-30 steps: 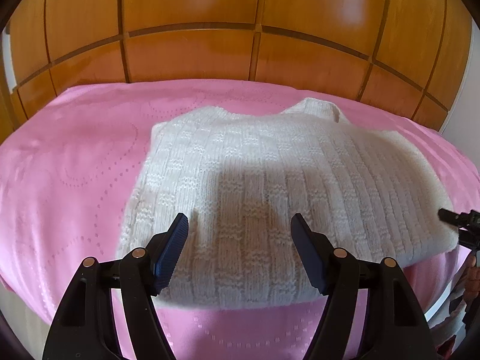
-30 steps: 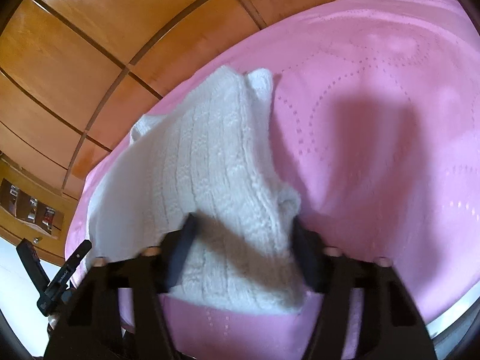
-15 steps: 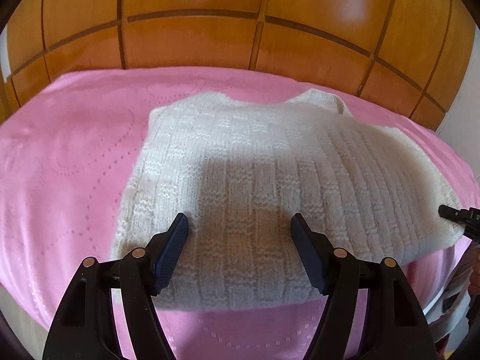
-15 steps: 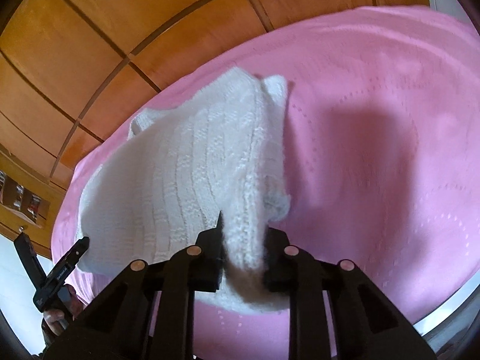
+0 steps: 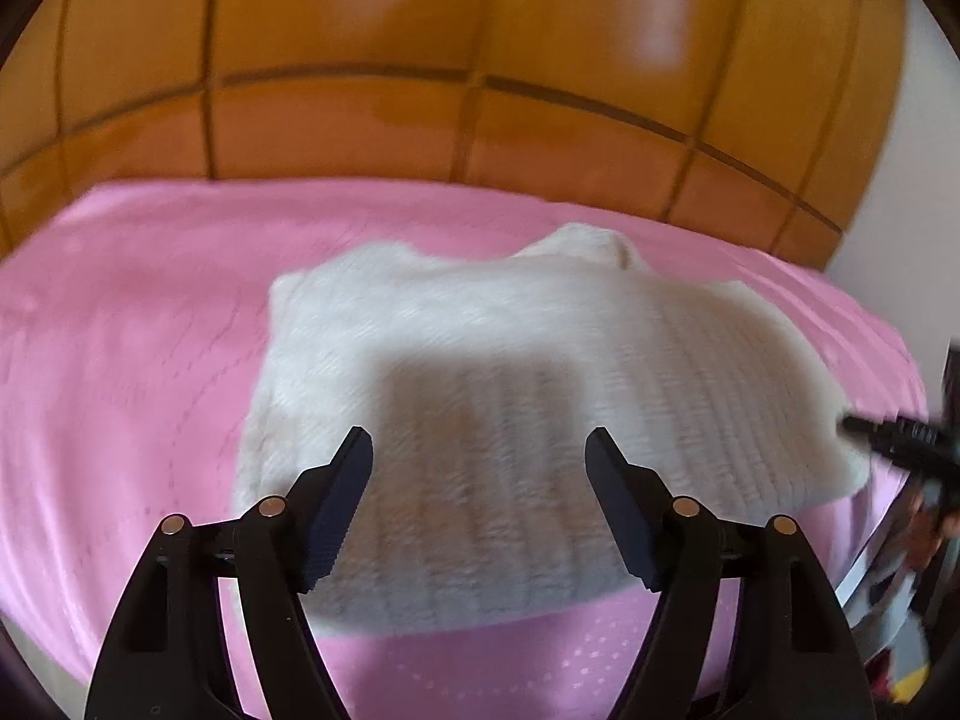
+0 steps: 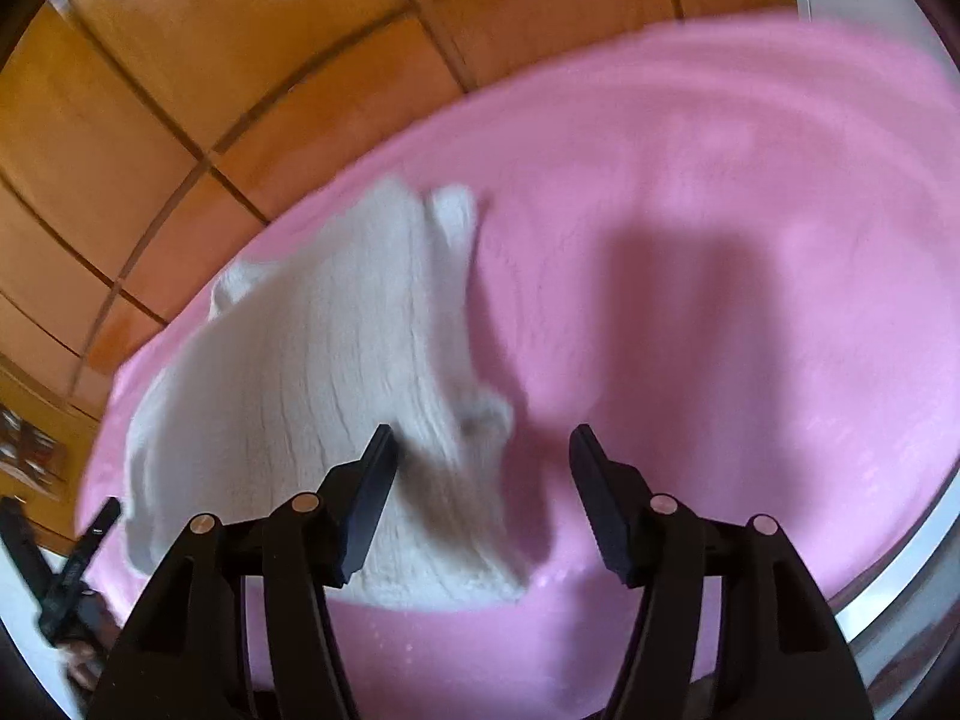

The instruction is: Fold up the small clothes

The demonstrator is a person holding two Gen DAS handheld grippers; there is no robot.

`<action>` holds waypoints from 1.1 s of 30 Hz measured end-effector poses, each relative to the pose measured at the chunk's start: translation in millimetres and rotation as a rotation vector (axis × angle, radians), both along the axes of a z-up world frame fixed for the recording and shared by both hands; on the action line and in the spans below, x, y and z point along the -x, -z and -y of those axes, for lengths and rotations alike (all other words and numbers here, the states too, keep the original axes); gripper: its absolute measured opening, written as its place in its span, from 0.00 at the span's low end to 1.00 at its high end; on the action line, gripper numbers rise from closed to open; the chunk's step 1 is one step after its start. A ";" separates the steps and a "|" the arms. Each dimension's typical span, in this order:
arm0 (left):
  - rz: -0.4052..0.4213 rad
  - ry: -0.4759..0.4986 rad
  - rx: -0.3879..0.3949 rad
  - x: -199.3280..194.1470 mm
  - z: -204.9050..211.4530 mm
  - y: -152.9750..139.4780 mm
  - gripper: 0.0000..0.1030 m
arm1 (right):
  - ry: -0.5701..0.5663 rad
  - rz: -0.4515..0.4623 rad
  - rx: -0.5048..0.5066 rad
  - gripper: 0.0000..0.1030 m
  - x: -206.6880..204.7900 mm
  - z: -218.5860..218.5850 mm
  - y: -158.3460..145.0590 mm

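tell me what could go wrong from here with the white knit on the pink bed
1. The white knit sweater lies near the pink bedspread's front edge, so a tug might pull it off.
2. Both the left gripper and right gripper are open; a hasty grab may bunch the knit.

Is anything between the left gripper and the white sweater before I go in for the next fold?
Nothing visible. The left gripper is open over the white sweater, which lies on the pink bedspread.
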State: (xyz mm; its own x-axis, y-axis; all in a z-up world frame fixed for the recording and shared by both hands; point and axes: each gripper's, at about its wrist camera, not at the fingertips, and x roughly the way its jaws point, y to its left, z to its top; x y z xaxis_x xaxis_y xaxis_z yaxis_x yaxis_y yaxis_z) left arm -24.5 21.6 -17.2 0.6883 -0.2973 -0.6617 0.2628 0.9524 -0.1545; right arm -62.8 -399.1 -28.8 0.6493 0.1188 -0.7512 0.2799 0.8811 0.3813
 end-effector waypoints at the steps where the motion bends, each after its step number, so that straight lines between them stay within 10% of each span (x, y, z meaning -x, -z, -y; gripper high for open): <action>1: 0.010 0.008 -0.014 -0.3 4.5 -1.5 0.70 | -0.019 0.022 0.000 0.52 -3.2 -3.3 -8.0; 13: -0.144 -0.020 -0.053 -77.6 45.2 21.0 0.65 | -0.110 -0.042 0.073 0.57 -86.1 -49.3 11.5; 18: -0.115 -0.043 -0.110 -92.6 52.7 24.1 0.66 | -0.076 0.018 0.064 0.80 -63.2 -31.7 -4.7; 24: -0.123 -0.057 0.021 -79.3 35.8 6.7 0.66 | -0.032 -0.030 -0.073 0.81 -21.0 -2.0 21.6; 33: -0.108 -0.073 0.015 -40.8 13.1 4.8 0.66 | -0.099 -0.020 -0.243 0.21 -15.0 -17.5 18.1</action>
